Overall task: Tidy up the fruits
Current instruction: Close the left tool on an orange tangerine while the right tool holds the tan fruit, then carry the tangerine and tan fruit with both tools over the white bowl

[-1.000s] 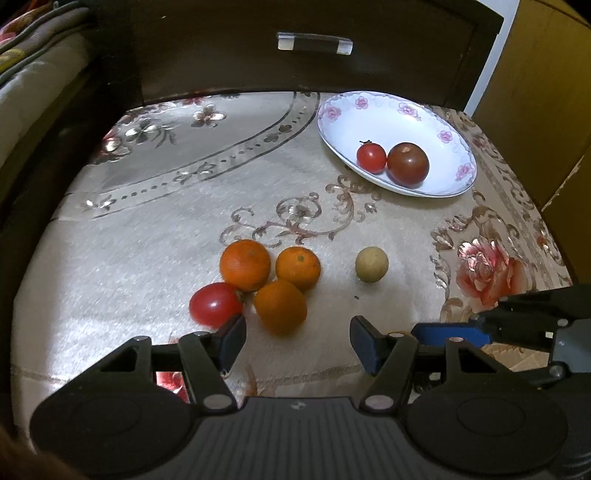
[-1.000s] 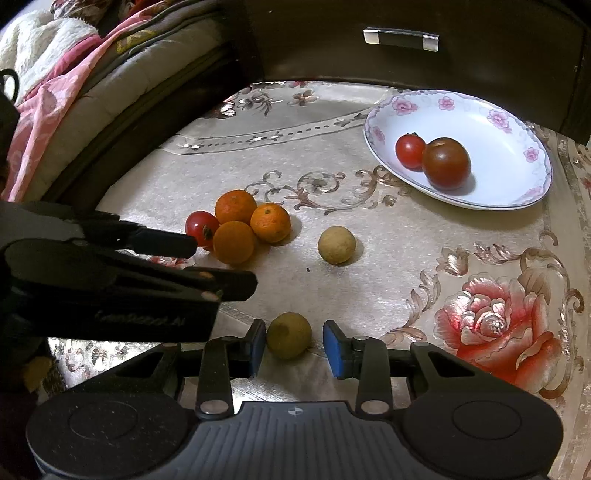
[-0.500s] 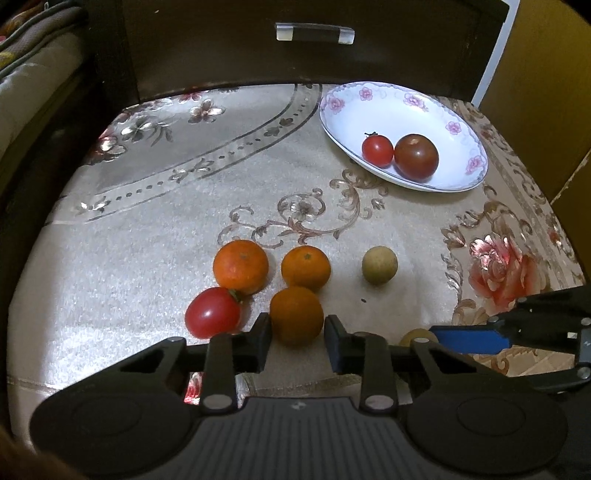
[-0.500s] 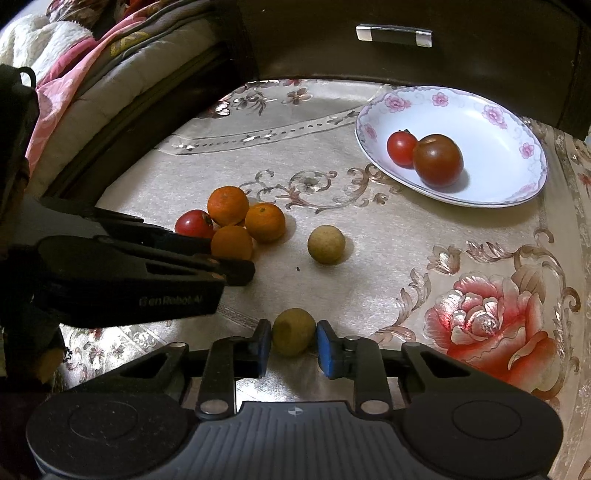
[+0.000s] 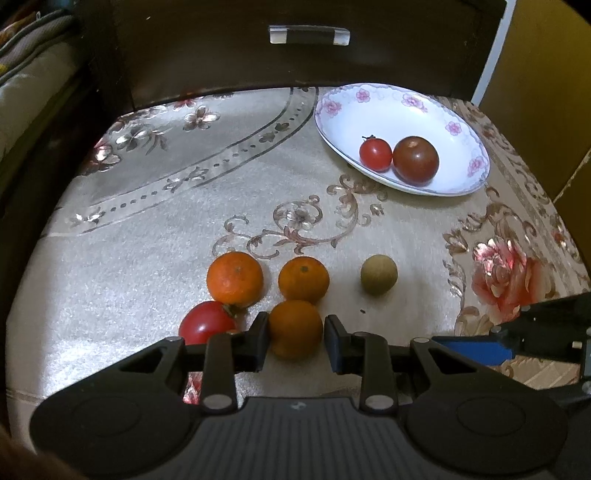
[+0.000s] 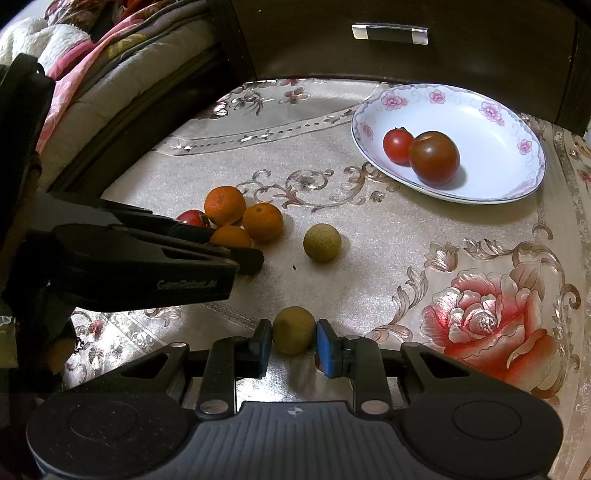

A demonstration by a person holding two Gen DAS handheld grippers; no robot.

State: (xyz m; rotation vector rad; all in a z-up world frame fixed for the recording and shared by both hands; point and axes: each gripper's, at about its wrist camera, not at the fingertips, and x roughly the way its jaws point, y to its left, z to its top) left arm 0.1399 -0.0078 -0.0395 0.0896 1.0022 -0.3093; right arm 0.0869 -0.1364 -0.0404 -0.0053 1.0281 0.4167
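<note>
My left gripper (image 5: pixel 295 341) is shut on the nearest orange (image 5: pixel 294 328); it also shows in the right wrist view (image 6: pixel 231 236). Two more oranges (image 5: pixel 235 279) (image 5: pixel 303 279) and a red tomato (image 5: pixel 207 323) lie right beside it on the cloth. My right gripper (image 6: pixel 293 338) is shut on a tan longan (image 6: pixel 293 329). A second longan (image 6: pixel 322 242) lies loose on the cloth (image 5: pixel 379 275). A white flowered plate (image 5: pixel 439 110) at the back right holds a small red tomato (image 5: pixel 375 153) and a dark tomato (image 5: pixel 416 160).
The table is covered with a beige floral cloth (image 5: pixel 166 229). A dark wooden drawer front with a handle (image 5: pixel 309 35) stands behind the table. Bedding (image 6: pixel 74 81) lies to the left. The left gripper's body (image 6: pixel 140 266) reaches across the right wrist view.
My left gripper moved forward and shut on the nearest orange. My right gripper closed on the longan between its pads.
</note>
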